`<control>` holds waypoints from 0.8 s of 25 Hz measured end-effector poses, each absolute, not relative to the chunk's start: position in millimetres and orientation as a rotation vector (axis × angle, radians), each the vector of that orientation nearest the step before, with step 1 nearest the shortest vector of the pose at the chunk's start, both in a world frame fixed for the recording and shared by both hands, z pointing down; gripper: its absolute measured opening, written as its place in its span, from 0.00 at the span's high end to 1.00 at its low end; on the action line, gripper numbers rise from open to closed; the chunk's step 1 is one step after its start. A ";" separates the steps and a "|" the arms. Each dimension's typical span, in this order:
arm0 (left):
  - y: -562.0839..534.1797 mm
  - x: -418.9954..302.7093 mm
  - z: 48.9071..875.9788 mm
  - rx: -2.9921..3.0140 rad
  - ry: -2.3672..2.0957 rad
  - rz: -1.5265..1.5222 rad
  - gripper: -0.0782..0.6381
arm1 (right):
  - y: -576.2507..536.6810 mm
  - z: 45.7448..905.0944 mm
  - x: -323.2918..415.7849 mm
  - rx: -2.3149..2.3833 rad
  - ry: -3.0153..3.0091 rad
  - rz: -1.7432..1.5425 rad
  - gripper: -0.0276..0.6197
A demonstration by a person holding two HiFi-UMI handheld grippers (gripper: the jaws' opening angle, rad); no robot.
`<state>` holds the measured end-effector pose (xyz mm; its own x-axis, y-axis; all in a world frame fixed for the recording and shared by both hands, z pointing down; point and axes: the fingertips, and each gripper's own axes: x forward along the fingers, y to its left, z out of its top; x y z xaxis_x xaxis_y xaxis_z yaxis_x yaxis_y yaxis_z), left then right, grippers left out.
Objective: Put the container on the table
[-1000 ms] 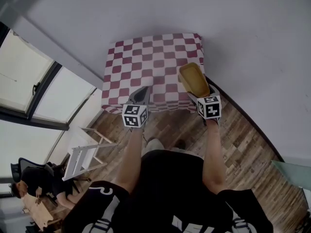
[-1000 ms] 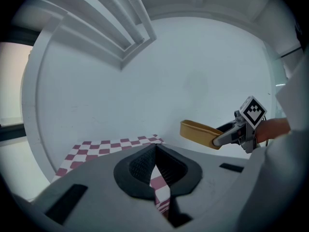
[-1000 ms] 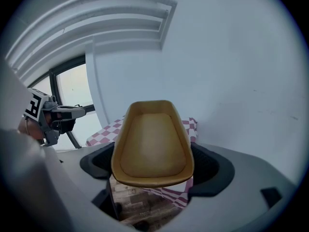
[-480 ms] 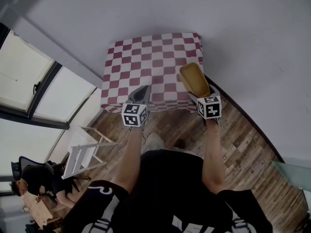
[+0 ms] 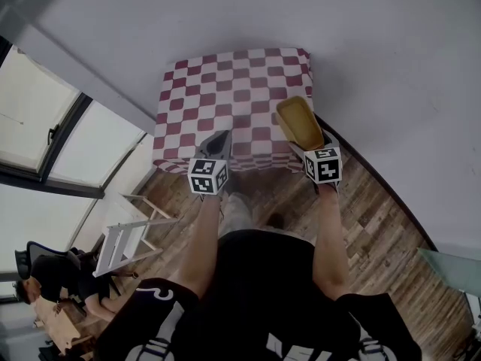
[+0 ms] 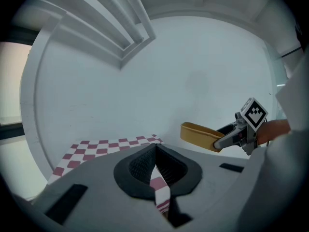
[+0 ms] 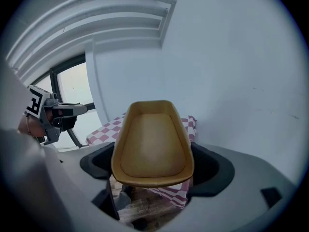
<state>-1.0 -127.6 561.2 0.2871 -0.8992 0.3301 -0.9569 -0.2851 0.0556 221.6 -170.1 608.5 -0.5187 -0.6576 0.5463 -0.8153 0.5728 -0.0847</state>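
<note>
Mustard-yellow container [image 5: 299,122] is pinched in the right claw [image 5: 304,147]. The jaws stand wide around its near end, with a pad on each side. It hangs open side up above the near-right corner of the bench [image 5: 225,89], and as far as I can tell it's clear of the checked cloth. Left claw [image 5: 219,146] is pressed together with nothing in it, parked over the bench's near edge, left of the container.

My read: we're in the carry step and the set-down isn't done yet. Next move needs a push further in over the cloth, then lowering until the base sits flat, then release.

Edges: the container is right over the corner, so letting go here risks overhang on the near or right side. The cloth drapes over the near edge and hides the true bench edge. Wall [image 5: 391,66] runs just beside the bench on the far and right sides, so there's little room there. I'd aim left and far, toward the bare middle. Left claw is well apart from the container and not in the path.
</note>
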 end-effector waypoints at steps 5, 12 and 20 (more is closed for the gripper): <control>-140.3 4.0 566.2 2.331 -1.675 0.346 0.86 | -181.3 607.7 226.8 1.208 -2.331 0.456 0.22; -161.9 -2.5 567.6 2.342 -1.653 0.349 0.86 | -199.7 613.1 216.7 1.207 -2.315 0.469 0.22; -194.5 -39.2 581.9 2.310 -1.652 0.345 0.86 | -235.8 623.2 182.4 1.188 -2.304 0.474 0.22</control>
